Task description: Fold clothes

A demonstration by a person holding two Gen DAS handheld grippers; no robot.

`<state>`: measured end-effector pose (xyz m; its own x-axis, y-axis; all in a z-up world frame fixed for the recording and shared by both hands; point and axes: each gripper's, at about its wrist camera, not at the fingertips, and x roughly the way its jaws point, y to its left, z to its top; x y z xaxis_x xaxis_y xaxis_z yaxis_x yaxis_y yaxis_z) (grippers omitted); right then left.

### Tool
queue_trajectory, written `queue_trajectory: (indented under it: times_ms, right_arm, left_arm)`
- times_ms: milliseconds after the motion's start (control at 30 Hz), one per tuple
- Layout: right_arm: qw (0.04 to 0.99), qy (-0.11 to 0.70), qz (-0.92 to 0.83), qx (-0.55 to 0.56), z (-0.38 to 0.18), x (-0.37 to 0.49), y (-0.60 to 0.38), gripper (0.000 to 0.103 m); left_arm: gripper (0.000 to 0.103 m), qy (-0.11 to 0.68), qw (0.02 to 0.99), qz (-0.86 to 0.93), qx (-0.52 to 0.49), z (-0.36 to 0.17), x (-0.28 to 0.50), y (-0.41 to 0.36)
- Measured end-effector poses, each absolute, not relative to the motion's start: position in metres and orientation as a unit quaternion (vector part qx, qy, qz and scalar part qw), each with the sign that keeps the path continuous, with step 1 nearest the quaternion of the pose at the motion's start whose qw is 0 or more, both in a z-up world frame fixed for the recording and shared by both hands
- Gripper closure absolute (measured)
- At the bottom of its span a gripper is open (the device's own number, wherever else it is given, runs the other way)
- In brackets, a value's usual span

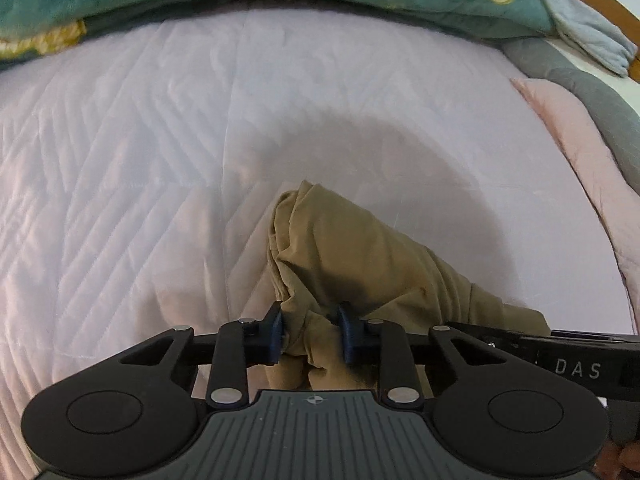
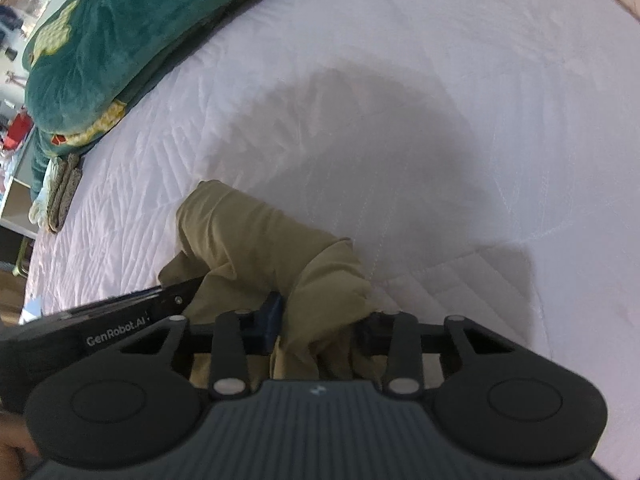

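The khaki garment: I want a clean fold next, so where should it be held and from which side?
Grip the khaki garment by its near bunched edge, coming from above: there the cloth gathers thick, where left gripper and right gripper already pinch it.

garment: khaki-tan cloth garment [image 1: 344,248], soft cotton-like fabric; its type cannot be told
state: bunched and creased, gathered into a loose ridge with several folds
pose: near end lifted and pinched in two places, side by side; the rest slopes down and away
place: far end resting on a pale quilted bed cover, well short of the teal plush blanket
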<state>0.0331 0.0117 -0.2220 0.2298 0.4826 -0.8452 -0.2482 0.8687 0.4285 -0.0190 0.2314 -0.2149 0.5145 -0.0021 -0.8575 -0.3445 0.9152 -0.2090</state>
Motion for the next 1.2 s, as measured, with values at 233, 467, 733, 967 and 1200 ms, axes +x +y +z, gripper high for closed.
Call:
queue_trajectory:
  times_ms: [233,467,733,967,1200]
  right_arm:
    - [0.803,0.544,0.224,0.097,-0.195,0.021,0.006,0.069]
    - [0.821,0.526,0.188,0.123,-0.161,0.012,-0.022,0.069]
    - [0.845,0.494,0.131,0.157,-0.135,0.017,-0.097,0.069]
    - [0.856,0.474,0.087,0.187,-0.133,0.039,-0.171,0.069]
    - [0.864,0.465,0.042,0.19,-0.15,0.071,-0.225,0.069]
  left_arm:
    - [0.076,0.477,0.861,0.086,-0.155,-0.183,-0.02,0.221]
    - [0.076,0.49,0.862,0.058,-0.115,-0.136,0.005,0.187]
    - [0.076,0.487,0.872,0.001,-0.051,-0.107,0.054,0.11]
    - [0.075,0.488,0.872,-0.041,-0.013,-0.104,0.103,0.034]
    - [0.075,0.487,0.869,-0.085,0.015,-0.127,0.155,-0.035]
